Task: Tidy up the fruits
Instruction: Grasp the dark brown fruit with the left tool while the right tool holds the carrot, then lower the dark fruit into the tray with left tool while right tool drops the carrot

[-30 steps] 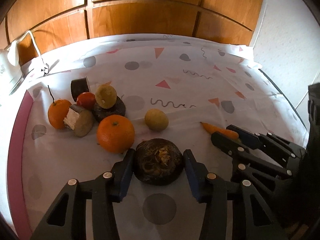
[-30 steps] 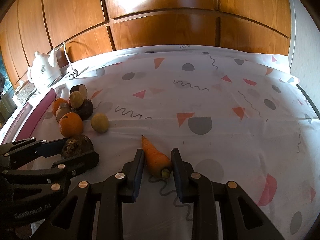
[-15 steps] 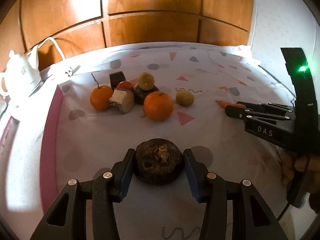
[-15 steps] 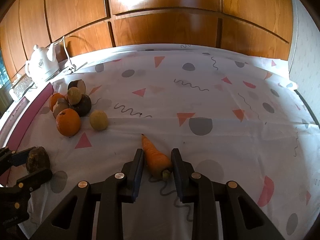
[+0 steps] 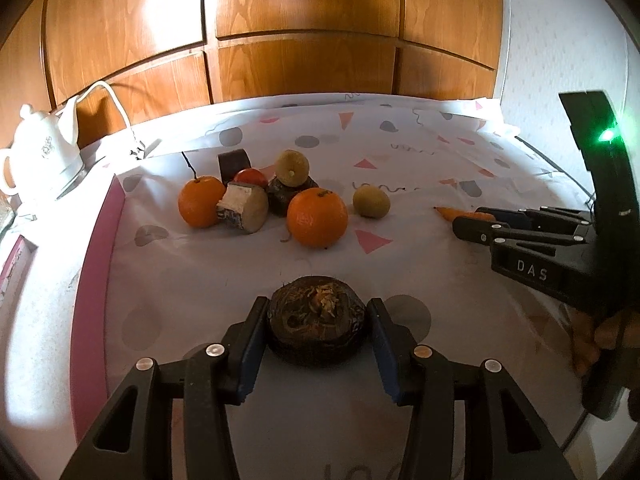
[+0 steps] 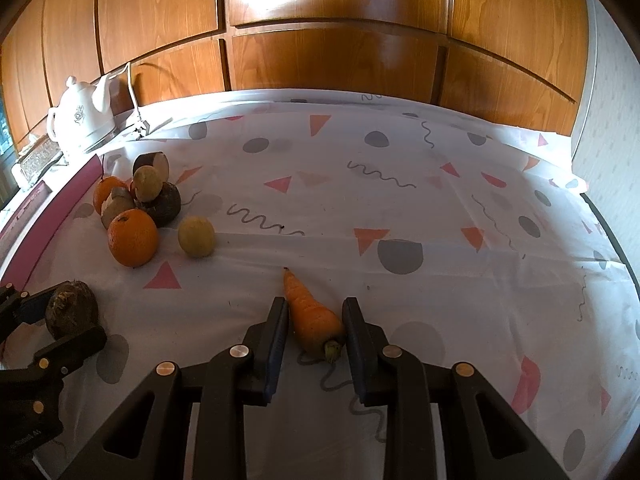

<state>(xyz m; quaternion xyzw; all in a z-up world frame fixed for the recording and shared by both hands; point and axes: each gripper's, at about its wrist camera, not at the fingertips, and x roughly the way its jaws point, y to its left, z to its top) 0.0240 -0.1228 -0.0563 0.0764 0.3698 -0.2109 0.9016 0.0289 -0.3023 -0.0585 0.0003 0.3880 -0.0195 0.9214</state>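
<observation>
Since the earlier frame, your left gripper [image 5: 318, 334] has carried the dark round root [image 5: 316, 320] away from the fruit pile, toward the cloth's near edge. Patterned tablecloth [image 6: 400, 184] is covering the table. White kettle [image 6: 82, 124] is standing at far left. You are clamping the root between the left pads. The larger orange [image 5: 317, 217] is fronting the pile. Your right gripper [image 6: 316, 330] is flanking the carrot [image 6: 314, 318]; its fingers seem closed on it, though contact is hard to confirm.
</observation>
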